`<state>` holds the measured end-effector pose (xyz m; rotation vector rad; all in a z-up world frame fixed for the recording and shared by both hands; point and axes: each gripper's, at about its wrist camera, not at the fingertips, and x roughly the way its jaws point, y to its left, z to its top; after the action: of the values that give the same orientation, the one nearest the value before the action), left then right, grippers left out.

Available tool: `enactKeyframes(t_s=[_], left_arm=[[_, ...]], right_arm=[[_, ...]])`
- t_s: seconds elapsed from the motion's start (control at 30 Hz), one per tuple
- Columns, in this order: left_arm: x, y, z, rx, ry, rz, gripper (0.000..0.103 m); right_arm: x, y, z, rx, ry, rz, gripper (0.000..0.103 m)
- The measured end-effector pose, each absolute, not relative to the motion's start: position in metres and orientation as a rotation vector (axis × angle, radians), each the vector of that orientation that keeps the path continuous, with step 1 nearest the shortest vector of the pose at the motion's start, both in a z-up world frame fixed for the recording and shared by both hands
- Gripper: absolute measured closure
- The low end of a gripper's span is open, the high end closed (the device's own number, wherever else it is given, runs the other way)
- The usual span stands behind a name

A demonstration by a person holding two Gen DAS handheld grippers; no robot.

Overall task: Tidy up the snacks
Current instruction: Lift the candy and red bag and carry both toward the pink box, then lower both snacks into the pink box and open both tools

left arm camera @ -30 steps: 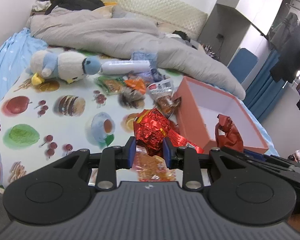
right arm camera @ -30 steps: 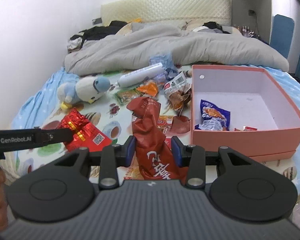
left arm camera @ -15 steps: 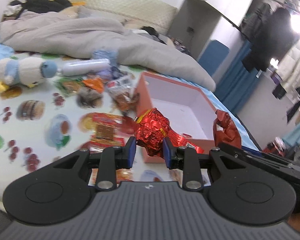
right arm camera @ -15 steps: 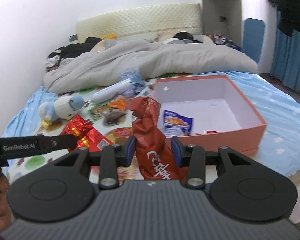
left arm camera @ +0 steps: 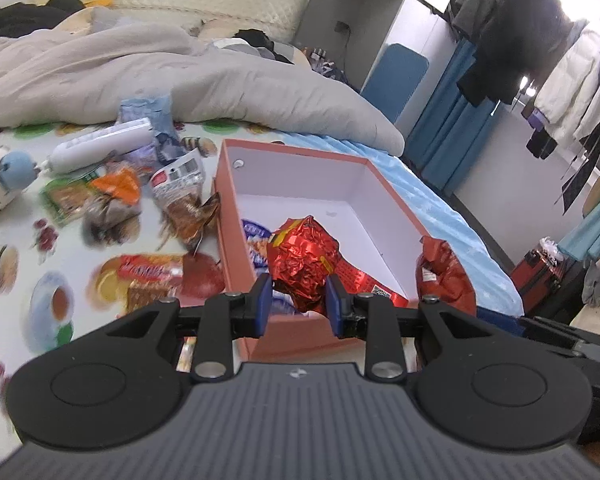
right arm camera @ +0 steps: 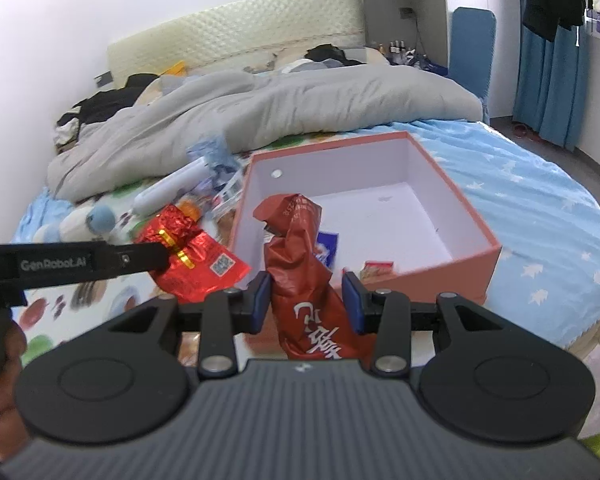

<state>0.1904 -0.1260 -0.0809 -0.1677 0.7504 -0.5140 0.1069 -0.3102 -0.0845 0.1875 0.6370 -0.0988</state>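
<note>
Pinching crinkled red foil packet (left arm camera: pixel 302 258), left tool (left arm camera: pixel 299 305) nears the pink cardboard box (left arm camera: pixel 236 236); right tool (right arm camera: pixel 306 300) seemingly grips a creased brick-red pouch (right arm camera: pixel 300 264).

Shiny red foil packet (left arm camera: pixel 304 256), matte dark-red bag (right arm camera: pixel 306 276), salmon-pink white-lined box (left arm camera: pixel 236 248), star-patterned blue sheet (right arm camera: pixel 540 208).

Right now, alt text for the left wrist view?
The left claw grips a crinkled shiny red foil snack bag over the near corner of an open pink box on a bed. The box already holds a blue packet; more snacks lie on the food-print sheet to its left.
</note>
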Motion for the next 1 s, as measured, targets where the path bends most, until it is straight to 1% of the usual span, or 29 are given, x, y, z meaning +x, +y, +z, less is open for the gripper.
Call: enactKeyframes(t_s=[0.37,0.47,0.57,0.8,0.9,0.93,1.0], left_arm=[[0.297,-0.196,-0.101,-0.094,0.812,-0.571,0.07],[0.321,-0.211,-0.113,-0.067,0.835,-0.571,0.07],[0.344,-0.223,-0.129,-0.043,0.869,-0.569,0.07],[0.369,-0.232,-0.155,-0.026,0.925,-0.56,0.069],[0.371,-0.229,-0.161,-0.05,0.944,-0.536,0.067],[0.371,-0.227,-0.163,-0.059,0.952,-0.531,0.065],[0.368,-0.222,-0.161,-0.075,0.949,-0.534,0.065]], right_arm=[[0.193,-0.358,-0.105,0.194,0.67,-0.092,0.061],[0.213,-0.372,-0.118,0.249,0.7,-0.097,0.061],[0.229,-0.377,-0.132,0.241,0.723,-0.098,0.061],[0.254,-0.387,-0.16,0.257,0.79,-0.084,0.06],[0.258,-0.383,-0.164,0.243,0.806,-0.079,0.06],[0.258,-0.383,-0.165,0.243,0.809,-0.08,0.059],[0.256,-0.383,-0.166,0.254,0.82,-0.092,0.054]])
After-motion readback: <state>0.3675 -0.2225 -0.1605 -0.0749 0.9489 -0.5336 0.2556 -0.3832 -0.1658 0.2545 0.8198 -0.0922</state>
